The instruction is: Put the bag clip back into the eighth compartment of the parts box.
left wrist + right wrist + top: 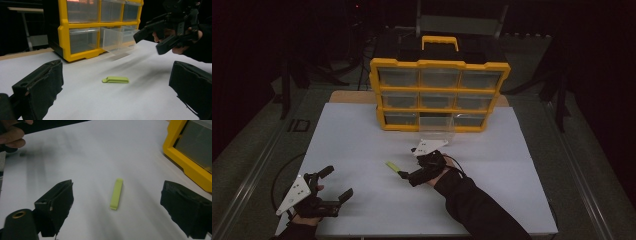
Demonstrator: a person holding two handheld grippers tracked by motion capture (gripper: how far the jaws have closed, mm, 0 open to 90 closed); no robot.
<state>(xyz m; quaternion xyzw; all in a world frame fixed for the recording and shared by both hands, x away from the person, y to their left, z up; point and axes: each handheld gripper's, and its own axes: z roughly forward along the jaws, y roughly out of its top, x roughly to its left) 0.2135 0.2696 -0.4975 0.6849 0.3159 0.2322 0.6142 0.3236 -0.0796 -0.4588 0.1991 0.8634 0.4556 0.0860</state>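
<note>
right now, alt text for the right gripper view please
A small lime-green clip lies flat on the white table between the right claw's two open black jaws. A corner of the yellow drawer cabinet sits at the upper right.

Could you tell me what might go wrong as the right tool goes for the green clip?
1. The green clip is thin and lies flat on the white table, so the open right tool may push it along instead of gripping it.
2. The pulled-out clear drawer of the yellow organizer juts over the table close to the right hand; a lift could knock it.
3. The open left tool rests far off, so it cannot steady the clip.
</note>
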